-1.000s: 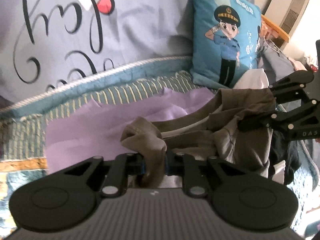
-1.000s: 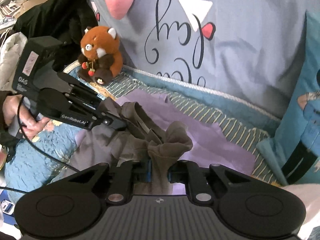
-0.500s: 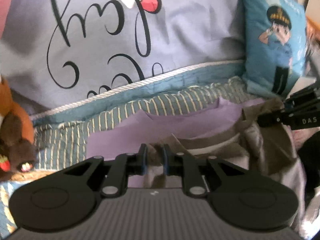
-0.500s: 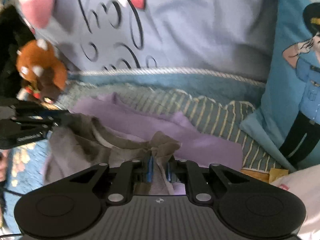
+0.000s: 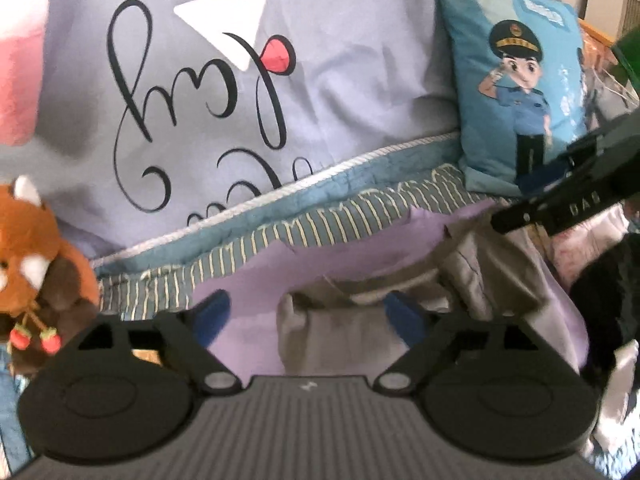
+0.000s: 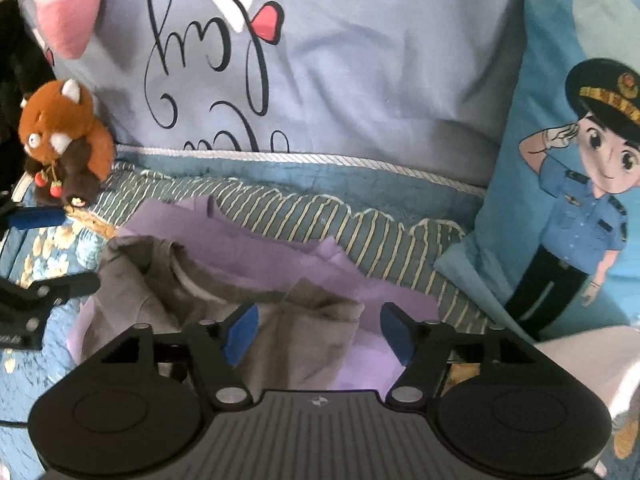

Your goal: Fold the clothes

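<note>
A grey-brown garment (image 5: 480, 276) lies rumpled on a purple cloth (image 5: 340, 260) spread over the bed. My left gripper (image 5: 308, 316) is open, its blue pads (image 5: 208, 312) set wide on either side of the garment's left corner. The same garment (image 6: 312, 328) shows in the right wrist view on the purple cloth (image 6: 280, 256). There my right gripper (image 6: 320, 332) is open too, its blue pads (image 6: 396, 330) straddling the garment's right corner. Each gripper shows at the edge of the other's view: the right one (image 5: 560, 204) and the left one (image 6: 40, 248). Neither holds anything.
A large lilac pillow with script (image 5: 260, 80) stands behind the bed's striped quilt (image 5: 320, 216). A blue cartoon-officer cushion (image 5: 520, 92) leans at the right. A red panda plush (image 5: 36, 252) sits at the left. Dark clothing (image 5: 612, 292) lies at the right edge.
Both grippers were shut on the garment's corners and carried it up and back over the purple cloth. Both have now opened and let it go; the garment lies spread.
</note>
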`<state>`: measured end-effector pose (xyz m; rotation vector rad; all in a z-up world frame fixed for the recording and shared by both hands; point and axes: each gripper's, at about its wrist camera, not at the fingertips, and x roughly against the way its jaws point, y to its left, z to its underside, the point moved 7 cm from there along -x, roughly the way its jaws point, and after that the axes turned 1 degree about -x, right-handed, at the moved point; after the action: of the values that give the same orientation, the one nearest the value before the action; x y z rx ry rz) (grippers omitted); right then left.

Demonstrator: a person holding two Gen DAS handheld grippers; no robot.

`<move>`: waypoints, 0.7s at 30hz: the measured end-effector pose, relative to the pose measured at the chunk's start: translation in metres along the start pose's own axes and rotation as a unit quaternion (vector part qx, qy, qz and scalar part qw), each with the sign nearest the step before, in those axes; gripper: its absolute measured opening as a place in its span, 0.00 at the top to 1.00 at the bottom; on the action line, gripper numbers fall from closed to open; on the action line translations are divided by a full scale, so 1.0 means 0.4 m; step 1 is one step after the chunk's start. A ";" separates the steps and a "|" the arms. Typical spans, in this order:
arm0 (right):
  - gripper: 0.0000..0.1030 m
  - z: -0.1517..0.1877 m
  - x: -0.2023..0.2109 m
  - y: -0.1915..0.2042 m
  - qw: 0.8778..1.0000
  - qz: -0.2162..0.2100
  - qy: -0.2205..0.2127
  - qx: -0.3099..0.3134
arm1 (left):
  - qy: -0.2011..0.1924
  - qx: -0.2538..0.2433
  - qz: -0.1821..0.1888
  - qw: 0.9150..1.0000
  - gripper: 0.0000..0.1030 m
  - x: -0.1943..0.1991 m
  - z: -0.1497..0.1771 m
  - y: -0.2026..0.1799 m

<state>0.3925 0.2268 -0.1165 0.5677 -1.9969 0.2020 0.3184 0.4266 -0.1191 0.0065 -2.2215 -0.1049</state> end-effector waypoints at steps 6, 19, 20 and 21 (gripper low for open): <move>0.22 0.024 0.065 0.046 1.000 0.011 -0.002 0.017 | 0.022 0.022 0.008 0.999 0.00 0.073 0.082 -0.001; 0.17 0.108 0.176 0.119 0.999 -0.007 -0.013 0.036 | 0.065 0.056 -0.001 0.996 0.00 0.175 0.225 -0.089; 0.17 0.115 0.179 0.120 0.999 -0.007 -0.011 0.036 | 0.068 0.058 -0.001 0.996 0.00 0.180 0.232 -0.094; 0.17 0.123 0.182 0.121 0.999 -0.007 -0.010 0.036 | 0.069 0.060 -0.001 0.996 0.00 0.185 0.239 -0.099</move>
<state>0.3026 0.2286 -0.0716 0.6324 -2.0114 0.2622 0.1961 0.3912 -0.1212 0.0801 -2.0858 0.0278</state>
